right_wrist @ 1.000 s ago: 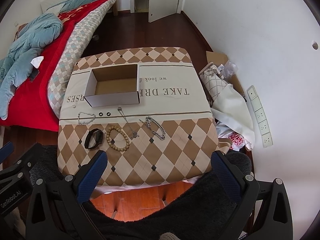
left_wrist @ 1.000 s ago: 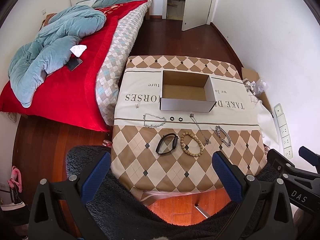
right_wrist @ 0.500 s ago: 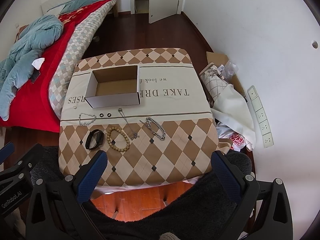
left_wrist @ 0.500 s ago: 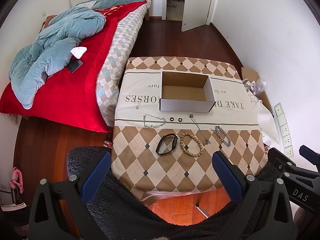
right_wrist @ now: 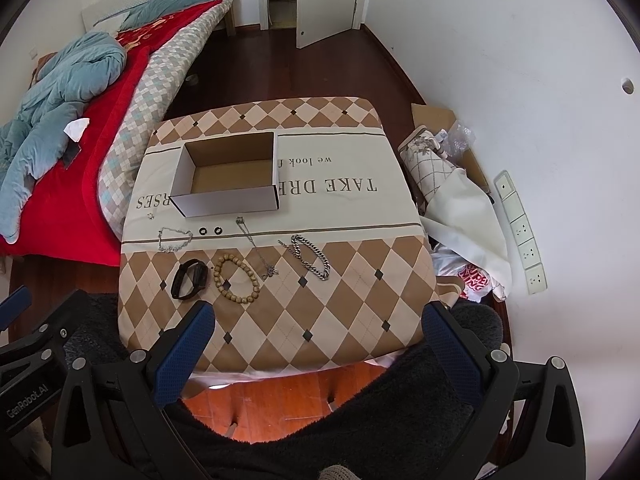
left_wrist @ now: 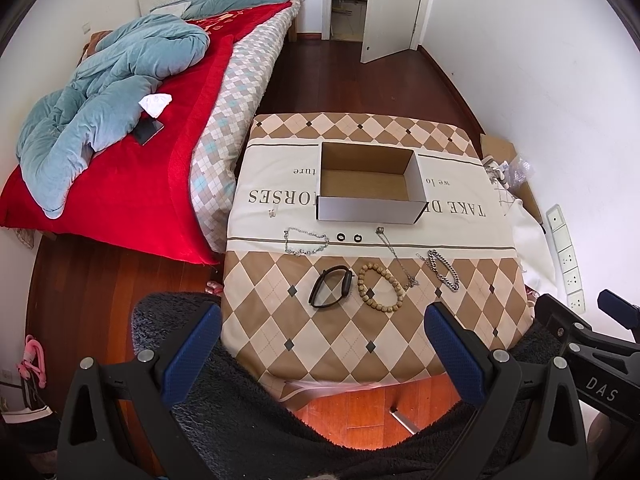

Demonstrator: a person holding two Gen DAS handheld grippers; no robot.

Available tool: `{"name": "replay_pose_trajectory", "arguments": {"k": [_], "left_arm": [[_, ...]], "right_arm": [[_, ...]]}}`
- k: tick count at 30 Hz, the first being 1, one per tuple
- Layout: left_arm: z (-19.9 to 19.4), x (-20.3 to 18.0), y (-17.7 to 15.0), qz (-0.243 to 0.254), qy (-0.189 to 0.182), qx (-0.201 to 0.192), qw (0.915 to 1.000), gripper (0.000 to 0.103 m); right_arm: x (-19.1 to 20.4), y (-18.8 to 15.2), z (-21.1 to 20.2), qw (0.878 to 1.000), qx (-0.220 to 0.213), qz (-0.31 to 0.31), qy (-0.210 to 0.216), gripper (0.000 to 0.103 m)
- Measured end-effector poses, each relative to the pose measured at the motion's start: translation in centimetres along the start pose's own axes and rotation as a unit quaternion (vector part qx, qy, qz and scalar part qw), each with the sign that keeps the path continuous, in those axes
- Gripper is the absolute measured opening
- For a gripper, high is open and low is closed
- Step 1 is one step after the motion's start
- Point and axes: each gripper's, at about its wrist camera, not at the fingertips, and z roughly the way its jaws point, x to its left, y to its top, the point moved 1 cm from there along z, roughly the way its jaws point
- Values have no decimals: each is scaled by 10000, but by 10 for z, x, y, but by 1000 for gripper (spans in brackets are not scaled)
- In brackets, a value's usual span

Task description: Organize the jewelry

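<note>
An open empty cardboard box [left_wrist: 370, 184] [right_wrist: 226, 178] stands on the table with the diamond-pattern cloth [left_wrist: 372, 336] [right_wrist: 348, 312]. In front of it lie a silver chain bracelet [left_wrist: 306, 240] [right_wrist: 173, 238], two small black rings [left_wrist: 348, 237] [right_wrist: 210, 231], a thin necklace [left_wrist: 396, 254] [right_wrist: 256, 246], a heavy silver link bracelet [left_wrist: 443, 269] [right_wrist: 311, 257], a black band [left_wrist: 332, 291] [right_wrist: 190, 279] and a wooden bead bracelet [left_wrist: 379, 287] [right_wrist: 237, 277]. A tiny earring [left_wrist: 272, 213] lies by the cloth's lettering. My left gripper [left_wrist: 324, 356] and right gripper [right_wrist: 316, 354] are open and empty, held above the table's near edge.
A bed with a red cover and a blue duvet [left_wrist: 108, 92] runs along the table's left. Bags, cardboard and a white power strip [right_wrist: 520, 232] lie on the floor at the right by the wall. A dark fluffy garment [left_wrist: 240, 400] lies under both grippers.
Both grippers drifted slightly; the view of the table barely shifts. Nothing on the table has moved.
</note>
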Motion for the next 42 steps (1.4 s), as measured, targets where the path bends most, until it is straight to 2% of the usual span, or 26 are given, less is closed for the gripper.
{"name": "replay_pose_trajectory", "arguments": {"k": [18,22,26,28,30,35,38,40,42], "left_arm": [[-4,-1,-1,14,-20,-97,10000,103],[-3,2,1,-30,-11,-136,9999,103],[6,13,10,-153,176,-352,9991,103],[16,20,18,-161,414,-474,9979,103],[33,27,26,-132,692,-529,9961,103],[87,39,29,114,1191,-248,9925,103],[124,40,25,290,1271,104,9914,103],[148,39,20,431,1342,302,9896,103],[165,37,17,527,1400,422,9878,103]], "right_arm": [[-1,0,-6,10000,-67,18,53,103],[-3,2,-6,9997,-112,124,176,103],[-9,7,11,9979,-20,361,532,103],[-12,11,24,9961,40,481,735,103],[-11,18,43,9958,141,490,762,103],[-1,28,108,9945,503,430,815,102],[11,28,154,9907,854,327,1007,88],[22,26,184,9879,1066,201,1110,70],[33,20,209,9855,1234,122,1160,61]]}}
